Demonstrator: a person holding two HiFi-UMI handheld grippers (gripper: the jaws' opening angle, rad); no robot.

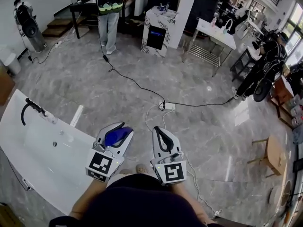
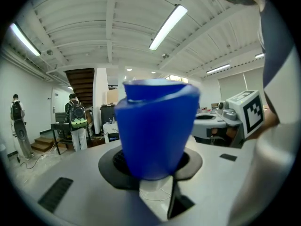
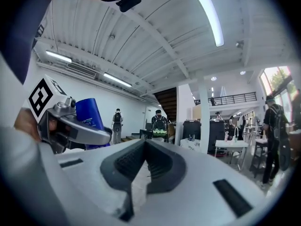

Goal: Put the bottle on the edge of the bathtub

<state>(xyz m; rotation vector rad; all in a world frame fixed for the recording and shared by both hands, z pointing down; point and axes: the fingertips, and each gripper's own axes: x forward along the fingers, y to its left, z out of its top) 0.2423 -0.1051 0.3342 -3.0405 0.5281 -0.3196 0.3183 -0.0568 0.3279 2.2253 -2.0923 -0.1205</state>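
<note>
My left gripper (image 1: 120, 129) is shut on a blue bottle (image 1: 117, 136) and holds it above the floor, just right of the bathtub's near corner. In the left gripper view the bottle (image 2: 155, 126) fills the middle, squeezed between the dark pads (image 2: 109, 167). The white bathtub (image 1: 28, 162) lies at the lower left with a black faucet (image 1: 29, 109) on its far end. My right gripper (image 1: 159, 131) hangs beside the left one, shut with nothing in it. In the right gripper view its pads (image 3: 123, 163) meet, and the bottle (image 3: 89, 117) shows at the left.
A black cable runs across the grey marble floor to a power strip (image 1: 166, 106). A wooden stool (image 1: 274, 152) stands at the right. One person (image 1: 109, 18) stands at the back, another (image 1: 265, 67) at the right, with tables (image 1: 215, 34) behind.
</note>
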